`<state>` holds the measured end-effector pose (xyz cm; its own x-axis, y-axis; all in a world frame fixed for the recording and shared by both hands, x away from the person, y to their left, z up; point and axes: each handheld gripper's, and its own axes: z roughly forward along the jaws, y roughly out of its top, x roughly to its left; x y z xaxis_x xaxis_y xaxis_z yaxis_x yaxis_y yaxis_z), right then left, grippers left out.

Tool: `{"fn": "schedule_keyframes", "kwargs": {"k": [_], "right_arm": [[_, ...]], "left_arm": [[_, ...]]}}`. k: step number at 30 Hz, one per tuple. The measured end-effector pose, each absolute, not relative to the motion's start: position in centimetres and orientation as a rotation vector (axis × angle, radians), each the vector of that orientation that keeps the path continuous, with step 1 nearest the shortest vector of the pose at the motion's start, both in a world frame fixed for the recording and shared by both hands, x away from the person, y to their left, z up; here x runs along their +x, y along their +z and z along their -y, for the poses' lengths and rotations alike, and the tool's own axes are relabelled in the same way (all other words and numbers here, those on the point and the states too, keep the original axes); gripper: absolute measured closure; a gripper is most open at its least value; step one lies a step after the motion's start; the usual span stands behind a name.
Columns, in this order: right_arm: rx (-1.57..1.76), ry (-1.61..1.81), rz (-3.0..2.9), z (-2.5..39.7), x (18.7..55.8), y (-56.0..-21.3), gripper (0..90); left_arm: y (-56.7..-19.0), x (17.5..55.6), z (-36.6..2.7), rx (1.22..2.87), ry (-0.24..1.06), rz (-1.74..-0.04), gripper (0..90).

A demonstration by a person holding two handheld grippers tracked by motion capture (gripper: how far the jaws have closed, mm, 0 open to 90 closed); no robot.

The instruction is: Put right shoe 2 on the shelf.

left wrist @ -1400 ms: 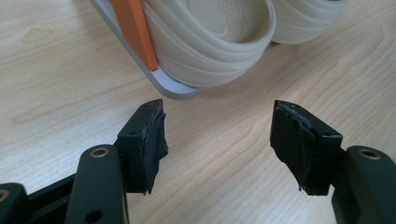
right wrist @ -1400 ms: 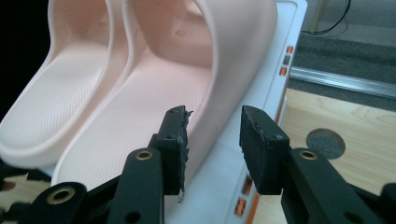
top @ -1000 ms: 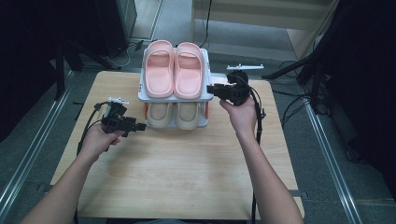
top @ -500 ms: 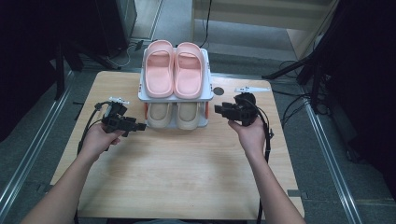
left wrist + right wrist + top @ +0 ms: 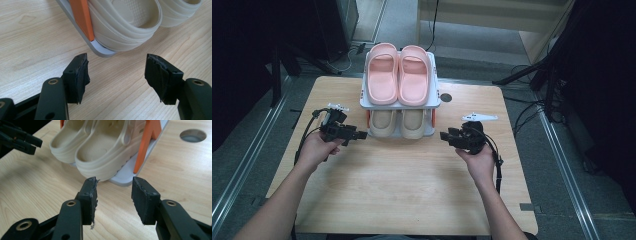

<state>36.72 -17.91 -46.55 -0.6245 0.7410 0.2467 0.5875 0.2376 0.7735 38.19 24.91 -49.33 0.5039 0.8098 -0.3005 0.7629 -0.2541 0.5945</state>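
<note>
Pale wooden tabletop [image 5: 412, 170] carries a shoe rack [image 5: 400, 104]; beige slippers [image 5: 402, 122] lie between the left tool [image 5: 117, 75] and right tool [image 5: 113, 195], both gaping, empty. Lopsided gripping could tip the rack and spill the pink slippers [image 5: 399, 75].

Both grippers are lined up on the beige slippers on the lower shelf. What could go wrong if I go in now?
1. The right gripper, open, points at the rack's base edge and orange post as much as the beige slippers; it may pinch the rack instead.
2. The left gripper, open, faces the rack corner too.
3. Dragging the rack could shake the pink slippers resting on top.
</note>
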Motion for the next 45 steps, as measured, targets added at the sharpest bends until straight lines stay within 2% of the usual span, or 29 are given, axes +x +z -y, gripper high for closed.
{"fn": "schedule_keyframes", "kwargs": {"k": [21, 45], "right_arm": [[1.311, 1.277, -2.38, 18.5, 38.6, -49.9, 50.0], [1.308, 1.25, -2.403, 18.2, 38.7, -50.2, 48.8]], "left_arm": [[-49.9, 38.4, -24.0, 2.083, 0.065, -1.272, 34.1], [-50.2, 38.4, -23.6, 2.113, 0.051, -1.264, 33.6]]}}
